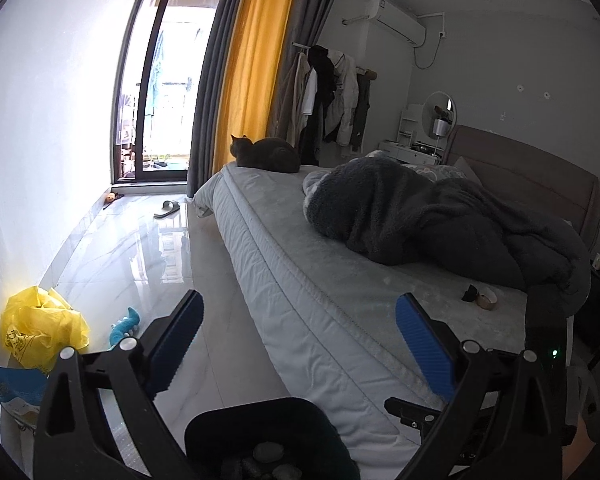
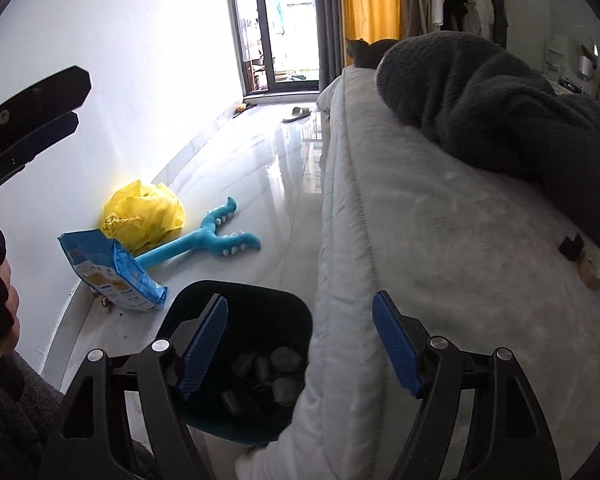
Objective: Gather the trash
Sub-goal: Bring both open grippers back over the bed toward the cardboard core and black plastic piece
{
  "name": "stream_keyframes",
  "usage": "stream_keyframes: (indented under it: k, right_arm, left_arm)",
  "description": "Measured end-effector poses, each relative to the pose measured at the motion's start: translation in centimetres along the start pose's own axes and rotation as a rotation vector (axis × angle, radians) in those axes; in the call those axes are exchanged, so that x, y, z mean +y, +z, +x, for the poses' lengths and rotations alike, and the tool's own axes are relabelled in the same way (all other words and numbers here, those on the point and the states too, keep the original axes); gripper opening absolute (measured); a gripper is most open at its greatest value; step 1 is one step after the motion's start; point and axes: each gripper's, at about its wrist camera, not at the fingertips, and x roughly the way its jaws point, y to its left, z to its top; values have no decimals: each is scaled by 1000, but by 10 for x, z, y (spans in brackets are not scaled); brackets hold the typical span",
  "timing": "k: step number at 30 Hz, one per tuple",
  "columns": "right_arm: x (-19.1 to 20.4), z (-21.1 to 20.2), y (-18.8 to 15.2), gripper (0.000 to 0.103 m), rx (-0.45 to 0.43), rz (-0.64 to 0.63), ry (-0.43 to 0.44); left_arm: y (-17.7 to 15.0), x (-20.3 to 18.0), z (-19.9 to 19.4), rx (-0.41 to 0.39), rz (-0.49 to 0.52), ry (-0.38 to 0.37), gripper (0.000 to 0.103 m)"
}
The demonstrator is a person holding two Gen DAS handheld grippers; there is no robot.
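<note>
Left gripper (image 1: 300, 332): jaws wide apart, holding nothing | Right gripper (image 2: 300, 344): jaws wide apart, nothing between them, above the dark bin | Dark plastic trash bin (image 2: 256, 312): on glossy tiled floor (image 2: 260, 168), against grey-sheeted bed (image 2: 440, 220), crumpled grey wads (image 2: 286, 358) inside | Yellow plastic bag (image 2: 144, 212): by the wall

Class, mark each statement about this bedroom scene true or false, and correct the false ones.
1. A cat lies at the far corner of the bed. True.
2. The dark bin is empty. False: it holds several crumpled wads.
3. The yellow bag lies on the bed. False: it is on the floor by the wall.
4. The right tongs are open and hold nothing. True.
5. A blue toy lies on the floor beside the yellow bag. True.
</note>
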Motion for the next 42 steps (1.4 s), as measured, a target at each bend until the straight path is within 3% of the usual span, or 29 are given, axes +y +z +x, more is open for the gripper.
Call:
stream_keyframes:
  k: [22, 42]
  right_arm:
    - [-126, -52, -10, 79, -98, 108, -151]
    - [-216, -43, -17, 79, -86, 167, -248]
  left_arm:
    - [10, -84, 59, 28, 67, -122, 99]
    - [7, -138, 116, 72, 154, -200, 99]
